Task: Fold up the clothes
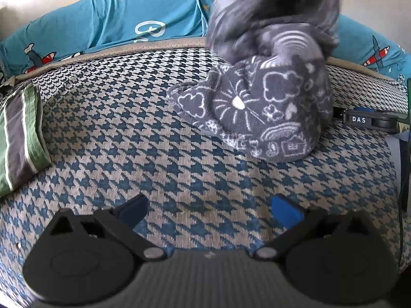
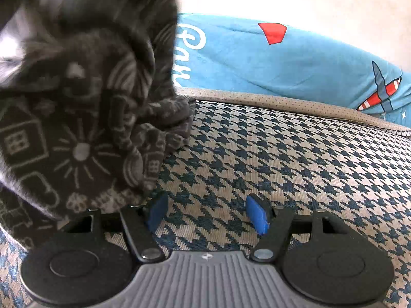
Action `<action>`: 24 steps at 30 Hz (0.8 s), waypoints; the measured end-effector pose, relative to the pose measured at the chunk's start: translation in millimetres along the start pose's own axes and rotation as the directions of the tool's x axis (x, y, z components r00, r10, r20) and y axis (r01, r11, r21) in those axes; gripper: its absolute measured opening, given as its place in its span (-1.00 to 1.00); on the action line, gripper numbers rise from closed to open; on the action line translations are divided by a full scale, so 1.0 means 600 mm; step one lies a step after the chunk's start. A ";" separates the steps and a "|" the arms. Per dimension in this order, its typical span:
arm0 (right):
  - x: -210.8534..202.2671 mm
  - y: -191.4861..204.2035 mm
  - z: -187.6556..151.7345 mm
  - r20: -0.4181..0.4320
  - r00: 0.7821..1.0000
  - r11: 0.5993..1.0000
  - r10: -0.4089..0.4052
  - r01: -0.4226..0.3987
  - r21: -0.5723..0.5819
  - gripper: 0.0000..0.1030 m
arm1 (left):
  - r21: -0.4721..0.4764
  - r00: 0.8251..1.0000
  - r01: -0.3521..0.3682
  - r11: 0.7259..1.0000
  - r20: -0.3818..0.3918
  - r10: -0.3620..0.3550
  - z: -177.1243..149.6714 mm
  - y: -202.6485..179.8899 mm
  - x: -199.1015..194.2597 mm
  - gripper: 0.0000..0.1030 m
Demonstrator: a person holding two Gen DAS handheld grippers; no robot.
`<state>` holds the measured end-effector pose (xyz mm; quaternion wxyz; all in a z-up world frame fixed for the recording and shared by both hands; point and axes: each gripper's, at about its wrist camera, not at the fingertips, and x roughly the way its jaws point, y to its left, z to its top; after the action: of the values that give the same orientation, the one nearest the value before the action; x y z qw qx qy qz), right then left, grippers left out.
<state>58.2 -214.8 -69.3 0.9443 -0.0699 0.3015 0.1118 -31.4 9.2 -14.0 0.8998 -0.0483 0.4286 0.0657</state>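
Fleece garment (image 1: 259,102), dark grey, printed in white with clouds, suns, rainbows and small houses. It sits bunched in a heap on the houndstooth cover (image 1: 154,141), its lower folds resting on the cloth while the upper part rises out of the top of the frame in a blur. What holds that upper part cannot be told. In the right wrist view the same garment (image 2: 77,128) fills the left side, its lowest fold lying just beside the left finger of the right gripper.

Left gripper (image 1: 209,210): jaws wide apart, blue pads facing each other over bare houndstooth cloth, nothing between them. The garment lies well ahead of the fingertips and slightly to the right.

Right gripper (image 2: 206,213): jaws parted, blue pads showing, only patterned cover between them. No fabric is gripped; the garment's edge sits outside the left finger, and whether it touches that finger cannot be told.

Houndstooth cover: blue and beige weave, spread across the working surface, edged at the back by a beige dotted band (image 1: 154,47).

Blue bedding (image 1: 115,25): bright turquoise, printed with white script, stars and red-and-white striped aeroplanes; piled along the far edge behind the band.

Striped cloth (image 1: 20,138): green, grey and white stripes, folded flat at the left edge of the cover, well apart from the garment.

Black device (image 1: 364,120): lettered "DAS", lying at the right edge just beside the heap.
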 end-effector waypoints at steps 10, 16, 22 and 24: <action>-0.002 0.002 -0.002 0.001 1.000 1.000 -0.001 0.001 0.001 0.28 | -0.022 0.999 0.015 1.000 -0.036 -0.015 -0.004 -0.009 0.009 1.00; -0.003 0.003 -0.001 0.000 1.000 1.000 -0.001 0.001 0.002 0.28 | -0.014 0.997 0.054 0.998 -0.055 -0.055 -0.002 0.014 -0.006 1.00; -0.004 0.002 -0.001 0.000 1.000 1.000 0.000 0.000 0.003 0.28 | -0.038 0.995 0.037 0.999 -0.087 -0.041 0.007 0.024 -0.002 1.00; -0.004 0.001 -0.002 0.000 1.000 1.000 0.000 0.000 0.003 0.28 | -0.055 0.995 0.020 0.998 -0.094 -0.025 0.009 0.033 -0.001 1.00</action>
<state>55.5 -214.6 -68.7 0.9444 -0.0683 0.3016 0.1112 -30.7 29.4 -10.6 0.8775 -0.0806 0.4684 0.0647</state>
